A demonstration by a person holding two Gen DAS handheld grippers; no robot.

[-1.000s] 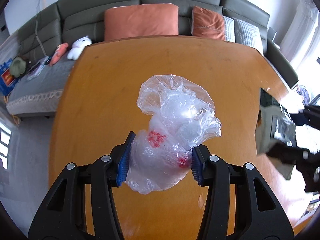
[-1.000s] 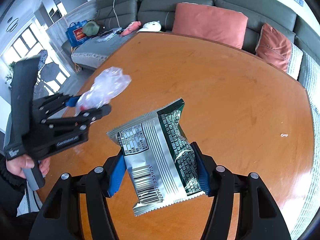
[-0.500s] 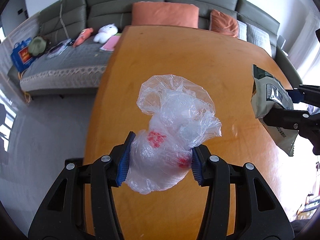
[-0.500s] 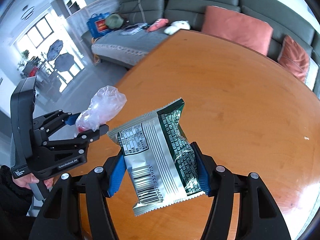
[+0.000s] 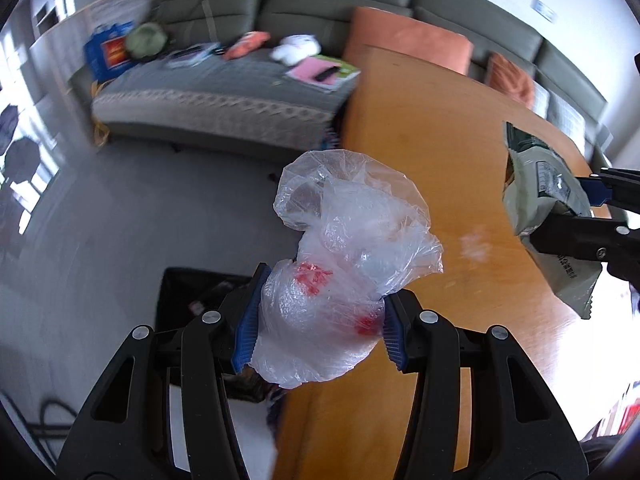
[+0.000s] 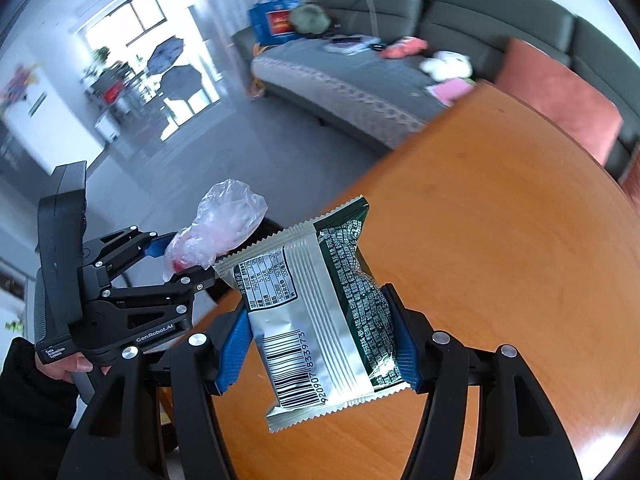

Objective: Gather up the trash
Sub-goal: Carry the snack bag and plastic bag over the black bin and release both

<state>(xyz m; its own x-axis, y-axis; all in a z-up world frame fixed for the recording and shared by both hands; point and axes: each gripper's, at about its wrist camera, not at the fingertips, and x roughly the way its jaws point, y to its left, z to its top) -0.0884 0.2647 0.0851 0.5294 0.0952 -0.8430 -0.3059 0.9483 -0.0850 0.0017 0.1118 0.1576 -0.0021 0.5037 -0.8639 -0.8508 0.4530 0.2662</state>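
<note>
A red-printed plastic bag (image 5: 336, 280) is clamped in the left gripper (image 5: 318, 326), marked "GenRobot.AI", past the table's (image 6: 500, 240) left edge; a barcoded wrapper (image 6: 320, 312), "920907 833973", is clamped in the right gripper (image 6: 316, 350) above the table.

Bin (image 5: 192, 292) on floor left of table (image 5: 440, 168); sofa (image 5: 240, 80) behind both

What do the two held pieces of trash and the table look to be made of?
Bag in the left gripper: thin clear plastic film, crinkled and see-through, with red print. Packet in the right gripper: probably metallised plastic, silvery sheen, serrated end seals, printed barcode. Table: looks like wood or wood veneer, orange-brown with faint grain and a smooth semi-gloss finish.
</note>
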